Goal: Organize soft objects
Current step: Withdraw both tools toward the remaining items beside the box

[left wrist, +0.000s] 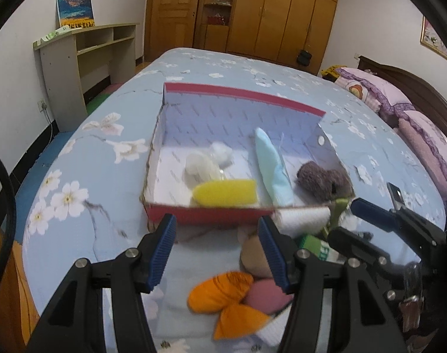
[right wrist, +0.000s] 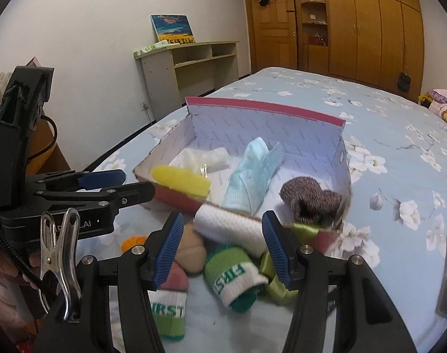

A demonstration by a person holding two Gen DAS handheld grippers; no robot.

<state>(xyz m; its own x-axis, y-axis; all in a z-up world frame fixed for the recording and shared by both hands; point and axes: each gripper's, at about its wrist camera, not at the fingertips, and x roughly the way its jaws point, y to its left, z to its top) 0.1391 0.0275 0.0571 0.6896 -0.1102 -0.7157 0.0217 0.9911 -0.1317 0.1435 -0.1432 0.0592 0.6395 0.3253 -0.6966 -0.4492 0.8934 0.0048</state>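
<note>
Both my left gripper (left wrist: 216,253) and right gripper (right wrist: 222,250) hang open and empty above loose soft items on the bed (left wrist: 76,158), just before the red box (left wrist: 211,214). To seat the rolled white cloth (right wrist: 232,226), I judge the pads should straddle its middle and close gently, then lift it clear of the box's near wall.

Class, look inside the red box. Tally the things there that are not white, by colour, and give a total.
Yellow sponge: 1
Light blue cloth: 1
Brown fuzzy piece: 1
Total: 3
</note>
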